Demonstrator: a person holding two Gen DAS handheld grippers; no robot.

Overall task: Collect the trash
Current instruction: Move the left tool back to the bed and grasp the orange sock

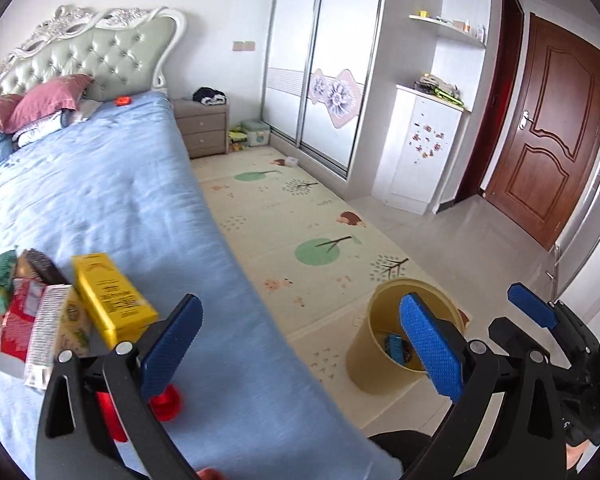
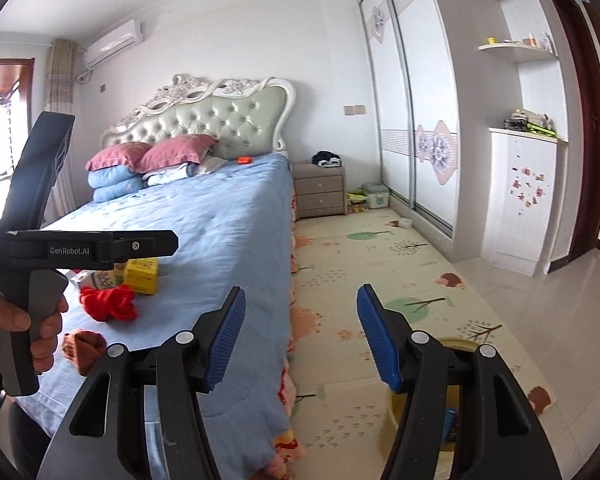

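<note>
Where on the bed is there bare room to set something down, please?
The blue sheet lies bare between the pillows and the yellow box, and along the edge facing the play mat. The near corner is crowded: cartons, the yellow box, red cloth.

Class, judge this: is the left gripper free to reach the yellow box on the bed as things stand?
Probably yes. The left gripper is open and empty, the yellow box lies just ahead to its left on the bed, and nothing sits between them.

Blue bed [image 1: 140,200], trash pile [image 1: 52,312], pillows [image 2: 152,156]
</note>
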